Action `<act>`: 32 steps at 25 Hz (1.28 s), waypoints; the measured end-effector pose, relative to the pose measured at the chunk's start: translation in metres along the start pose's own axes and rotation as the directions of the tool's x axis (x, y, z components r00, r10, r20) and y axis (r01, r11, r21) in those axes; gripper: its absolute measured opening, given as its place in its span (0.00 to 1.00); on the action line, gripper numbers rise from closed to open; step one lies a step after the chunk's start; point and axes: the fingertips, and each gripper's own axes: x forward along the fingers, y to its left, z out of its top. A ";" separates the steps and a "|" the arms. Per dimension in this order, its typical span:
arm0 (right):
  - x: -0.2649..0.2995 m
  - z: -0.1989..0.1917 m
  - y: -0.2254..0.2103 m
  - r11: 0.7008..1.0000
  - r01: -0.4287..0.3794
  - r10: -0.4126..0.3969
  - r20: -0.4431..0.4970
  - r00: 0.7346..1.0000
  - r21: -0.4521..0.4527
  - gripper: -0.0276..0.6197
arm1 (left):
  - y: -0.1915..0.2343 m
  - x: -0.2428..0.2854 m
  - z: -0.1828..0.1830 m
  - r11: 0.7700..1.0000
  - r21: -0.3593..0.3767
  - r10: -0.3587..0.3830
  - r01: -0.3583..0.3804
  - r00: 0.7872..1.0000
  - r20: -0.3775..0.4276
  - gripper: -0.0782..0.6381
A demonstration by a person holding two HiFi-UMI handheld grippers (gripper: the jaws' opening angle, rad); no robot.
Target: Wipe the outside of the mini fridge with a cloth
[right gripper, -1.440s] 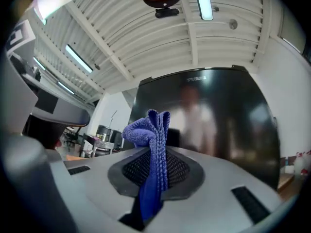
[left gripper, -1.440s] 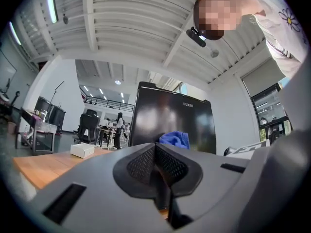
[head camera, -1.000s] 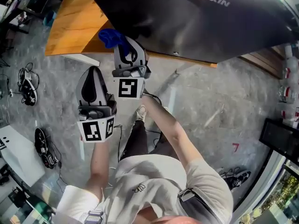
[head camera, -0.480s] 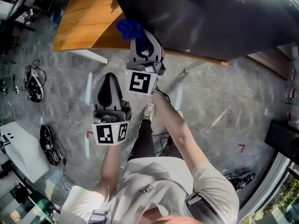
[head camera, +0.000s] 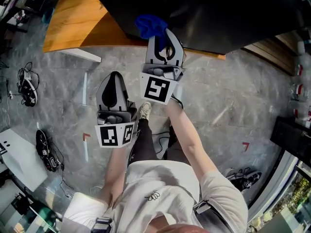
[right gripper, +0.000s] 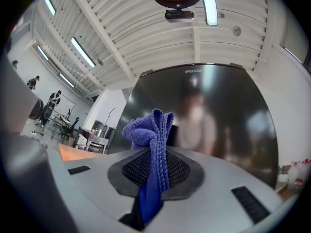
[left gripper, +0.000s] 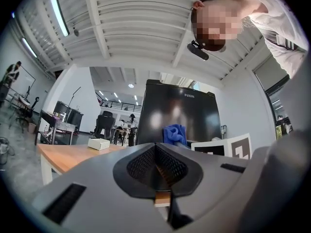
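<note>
The black mini fridge (head camera: 204, 13) stands on a wooden table (head camera: 73, 25); its glossy front fills the right gripper view (right gripper: 214, 115). My right gripper (head camera: 163, 39) is shut on a blue cloth (head camera: 151, 25), bunched above its tips (right gripper: 150, 144) and held close to the fridge's lower front; I cannot tell whether it touches. My left gripper (head camera: 115, 84) hangs lower and to the left, over the floor, jaws shut with nothing between them. In the left gripper view the fridge (left gripper: 177, 115) and the cloth (left gripper: 175, 134) show ahead of the shut jaws (left gripper: 156, 161).
A small white box (left gripper: 98, 143) lies on the table left of the fridge. Cables and dark gear (head camera: 46, 149) lie on the grey floor (head camera: 233, 110) at the left. A black case (head camera: 291, 140) stands at the right edge. People and desks show far off.
My right gripper has carried the blue cloth to the right along the fridge's lower front. The left gripper has kept its place below and to the left of it.
</note>
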 end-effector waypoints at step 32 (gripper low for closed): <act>-0.095 -0.060 -0.249 0.923 0.383 -0.385 -0.103 0.917 -0.042 0.14 | -0.113 -0.004 -0.059 0.992 -0.049 -0.122 0.118 0.988 -0.095 0.12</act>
